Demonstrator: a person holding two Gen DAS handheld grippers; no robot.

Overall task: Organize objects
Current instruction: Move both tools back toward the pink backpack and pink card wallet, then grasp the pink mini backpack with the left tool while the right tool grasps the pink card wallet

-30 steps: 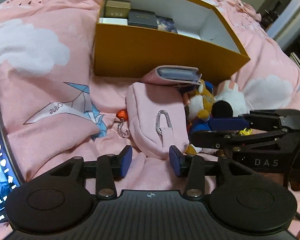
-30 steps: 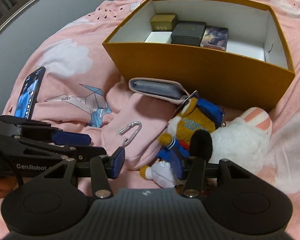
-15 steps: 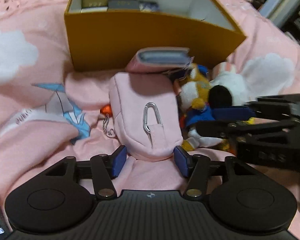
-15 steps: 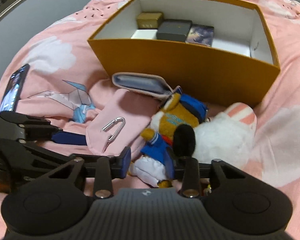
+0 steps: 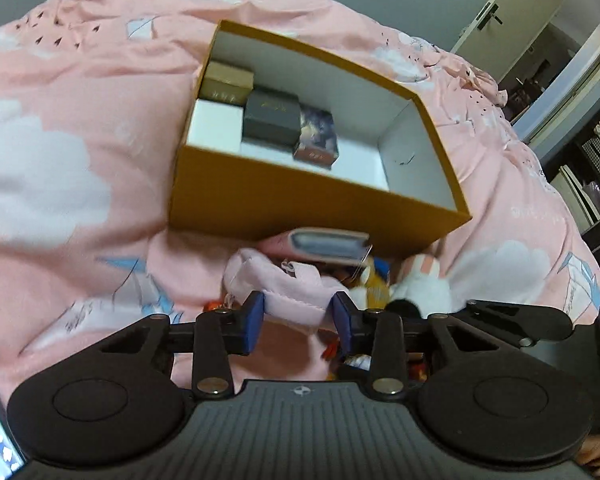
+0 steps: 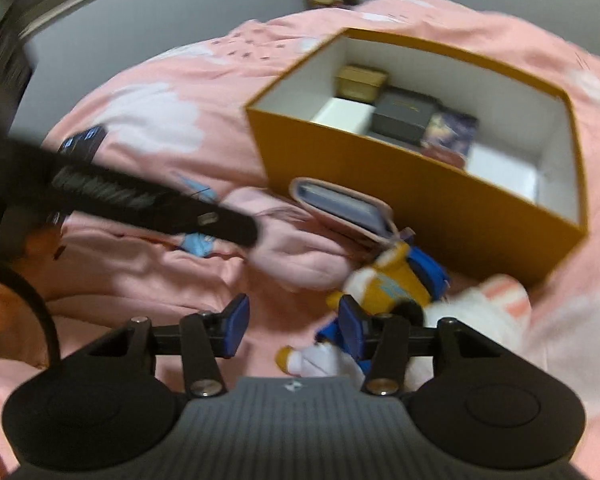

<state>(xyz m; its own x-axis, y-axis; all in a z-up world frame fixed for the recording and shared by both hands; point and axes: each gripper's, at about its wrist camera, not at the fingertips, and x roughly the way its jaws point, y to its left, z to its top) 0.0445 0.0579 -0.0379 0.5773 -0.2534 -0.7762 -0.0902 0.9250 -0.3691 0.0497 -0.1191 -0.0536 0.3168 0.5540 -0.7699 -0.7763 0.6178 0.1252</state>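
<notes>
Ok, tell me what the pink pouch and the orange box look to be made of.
Pink pouch: soft woven fabric, matte; it creases and sags, with a stitched hem where the left gripper pinches it.
Orange box: probably rigid cardboard, matte; straight flat walls, thin edges, plain white inside.

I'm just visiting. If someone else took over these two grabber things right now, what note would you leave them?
Left gripper: jaws have just been closing and now pinch the near edge of the pink pouch.
Right gripper: jaws have just been opening, nothing between them, beside the duck plush.
Done: orange box on the bed already holds several small boxes.
Left: pouch, wallet, duck plush and white plush lie in front of the box. Probably box the pouch first.
</notes>
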